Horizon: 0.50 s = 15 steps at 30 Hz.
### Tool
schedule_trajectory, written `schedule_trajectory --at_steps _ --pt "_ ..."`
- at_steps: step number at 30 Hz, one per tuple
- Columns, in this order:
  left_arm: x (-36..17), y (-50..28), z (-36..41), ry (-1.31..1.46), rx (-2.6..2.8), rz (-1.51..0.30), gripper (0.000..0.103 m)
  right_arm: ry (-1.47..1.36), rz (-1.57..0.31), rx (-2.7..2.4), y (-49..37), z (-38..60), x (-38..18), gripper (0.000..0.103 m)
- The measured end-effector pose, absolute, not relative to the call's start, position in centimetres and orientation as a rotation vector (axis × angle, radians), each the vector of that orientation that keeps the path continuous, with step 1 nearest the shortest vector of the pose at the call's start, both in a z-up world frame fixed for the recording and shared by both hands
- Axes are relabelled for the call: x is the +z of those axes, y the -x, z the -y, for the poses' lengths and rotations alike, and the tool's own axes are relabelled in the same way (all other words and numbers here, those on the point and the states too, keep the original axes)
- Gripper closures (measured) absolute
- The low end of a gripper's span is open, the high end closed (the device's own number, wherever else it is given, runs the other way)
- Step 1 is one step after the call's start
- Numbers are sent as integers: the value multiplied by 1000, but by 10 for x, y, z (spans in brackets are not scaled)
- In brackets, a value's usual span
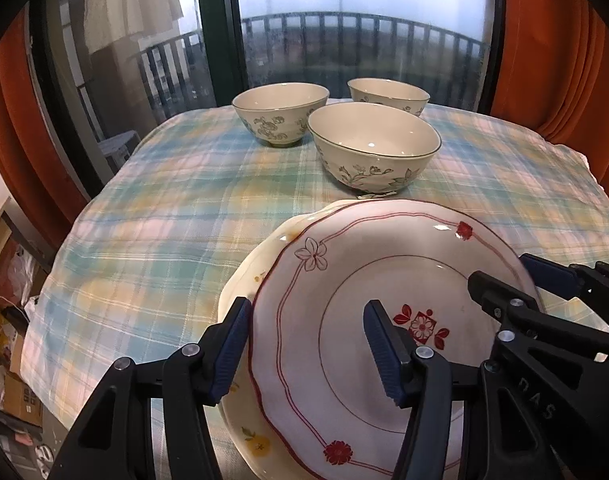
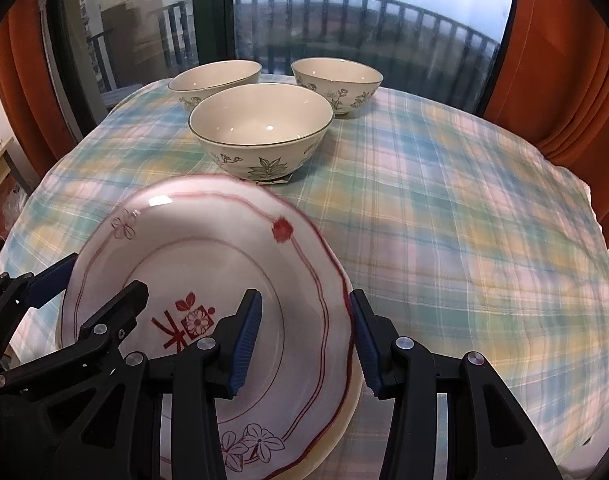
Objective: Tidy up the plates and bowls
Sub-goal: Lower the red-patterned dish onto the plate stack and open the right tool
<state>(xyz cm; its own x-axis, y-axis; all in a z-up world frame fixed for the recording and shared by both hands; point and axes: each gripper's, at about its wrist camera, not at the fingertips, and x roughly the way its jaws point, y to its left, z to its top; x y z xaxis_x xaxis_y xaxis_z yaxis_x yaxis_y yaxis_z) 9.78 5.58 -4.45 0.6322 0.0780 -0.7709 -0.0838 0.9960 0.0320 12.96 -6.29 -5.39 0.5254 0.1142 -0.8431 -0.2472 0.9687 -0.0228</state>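
The left hand-held gripper has its fingers apart, one on each side of the left rim of the red-patterned plate, and the right hand-held gripper stands the same way, apart, around the right rim of this plate. The plate lies over a cream plate with yellow flowers on the checked surface. Three floral bowls stand close together behind the plates.
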Motion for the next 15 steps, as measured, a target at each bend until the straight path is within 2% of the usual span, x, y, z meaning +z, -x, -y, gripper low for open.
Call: schedule_trajectory --at_steps 6,10,15 --pt "-45 -96 -55 0 91 -874 41 125 -996 232 -128 66 -52 54" --pt "-46 -95 -56 -4 83 -873 30 95 -993 242 -124 72 -48 54" --pt "-47 -90 -56 -2 46 -878 21 97 -969 252 -115 75 -45 65"
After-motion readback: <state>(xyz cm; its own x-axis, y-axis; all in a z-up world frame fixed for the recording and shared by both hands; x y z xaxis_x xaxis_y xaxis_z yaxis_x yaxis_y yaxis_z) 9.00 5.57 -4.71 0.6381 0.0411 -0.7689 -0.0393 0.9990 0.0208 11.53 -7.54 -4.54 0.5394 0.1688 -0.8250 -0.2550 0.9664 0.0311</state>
